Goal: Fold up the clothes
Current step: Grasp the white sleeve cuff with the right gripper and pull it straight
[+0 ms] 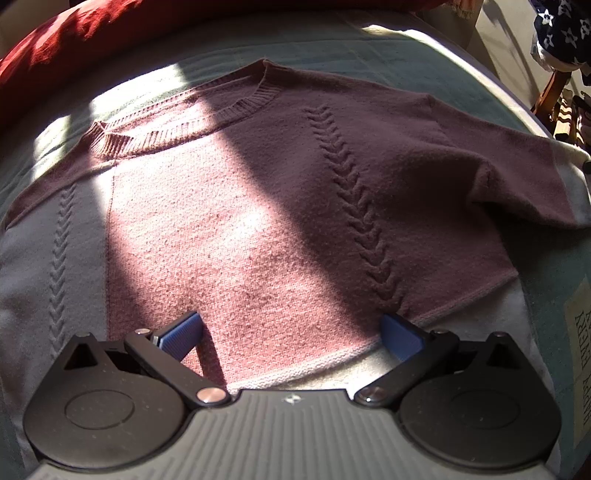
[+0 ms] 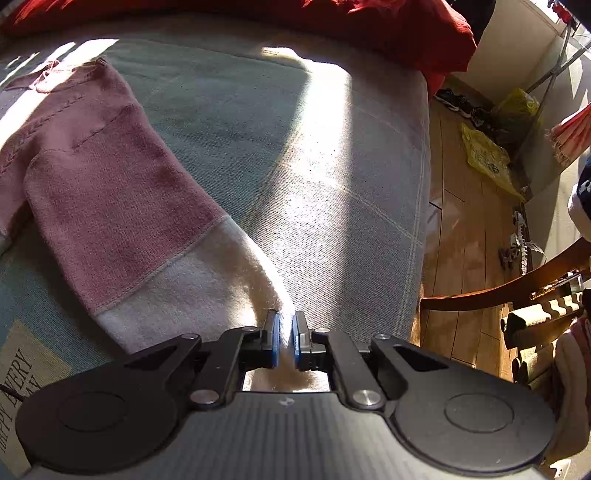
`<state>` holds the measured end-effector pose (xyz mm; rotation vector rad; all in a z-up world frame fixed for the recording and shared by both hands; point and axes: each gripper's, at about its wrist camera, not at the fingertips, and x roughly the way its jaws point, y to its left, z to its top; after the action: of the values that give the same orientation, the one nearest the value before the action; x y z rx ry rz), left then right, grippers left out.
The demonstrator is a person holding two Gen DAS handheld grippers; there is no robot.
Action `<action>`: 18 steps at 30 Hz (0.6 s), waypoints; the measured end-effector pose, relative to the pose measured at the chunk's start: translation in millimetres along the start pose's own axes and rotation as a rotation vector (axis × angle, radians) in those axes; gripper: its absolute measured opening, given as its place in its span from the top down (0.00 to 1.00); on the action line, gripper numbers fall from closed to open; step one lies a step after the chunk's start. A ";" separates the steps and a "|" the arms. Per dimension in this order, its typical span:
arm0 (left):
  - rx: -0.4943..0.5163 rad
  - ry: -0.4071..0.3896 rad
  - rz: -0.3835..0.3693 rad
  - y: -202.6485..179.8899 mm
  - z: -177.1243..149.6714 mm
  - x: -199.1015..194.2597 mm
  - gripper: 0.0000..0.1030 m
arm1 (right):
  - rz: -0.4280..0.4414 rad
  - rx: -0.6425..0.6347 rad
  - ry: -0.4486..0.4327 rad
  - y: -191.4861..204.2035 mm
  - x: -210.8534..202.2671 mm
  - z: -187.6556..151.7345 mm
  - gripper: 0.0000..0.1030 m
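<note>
while the pink sweater [image 1: 258,206] lies flat on the bed [image 2: 332,184], both grippers hover low.
left gripper [image 1: 291,332] spread wide at frame bottom; right gripper [image 2: 284,332] pinches the white cuff [image 2: 273,295].

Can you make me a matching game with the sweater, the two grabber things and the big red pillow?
Things:
1. left gripper
2. right gripper
3. sweater
4. red pillow

States:
A. lies flat on the bed, pink with white
B. wide open over the sweater's hem
C. at the far end of the bed
D. pinching the white sleeve cuff

Pairs: 1-B, 2-D, 3-A, 4-C
</note>
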<state>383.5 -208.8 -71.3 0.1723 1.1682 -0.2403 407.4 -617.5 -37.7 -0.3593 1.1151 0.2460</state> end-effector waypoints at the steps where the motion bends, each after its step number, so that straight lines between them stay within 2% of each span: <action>1: 0.002 -0.002 -0.001 -0.5 0.7 -0.8 0.01 | -0.016 0.005 -0.005 -2.9 -1.2 4.0 0.92; 5: 0.015 -0.043 -0.007 -4.3 4.9 -10.7 0.01 | -0.080 0.020 -0.018 -13.6 0.2 16.9 0.92; 10: 0.043 -0.093 -0.038 -10.8 15.0 -23.7 0.01 | -0.084 0.082 -0.006 -25.9 20.6 26.2 0.91; 13: 0.062 -0.105 -0.044 -12.8 16.8 -27.3 0.01 | -0.078 0.149 -0.007 -28.3 25.7 24.3 0.82; 16: 0.077 -0.113 -0.047 -13.4 15.9 -29.4 0.01 | -0.067 0.244 -0.056 -25.7 6.0 16.4 0.76; 18: 0.080 -0.114 -0.057 -13.5 16.7 -29.2 0.01 | -0.029 0.317 -0.092 -21.9 -9.2 7.1 0.60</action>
<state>383.8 -223.2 -38.0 0.1930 1.0518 -0.3428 417.5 -634.8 -23.2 -0.0815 1.0373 0.0569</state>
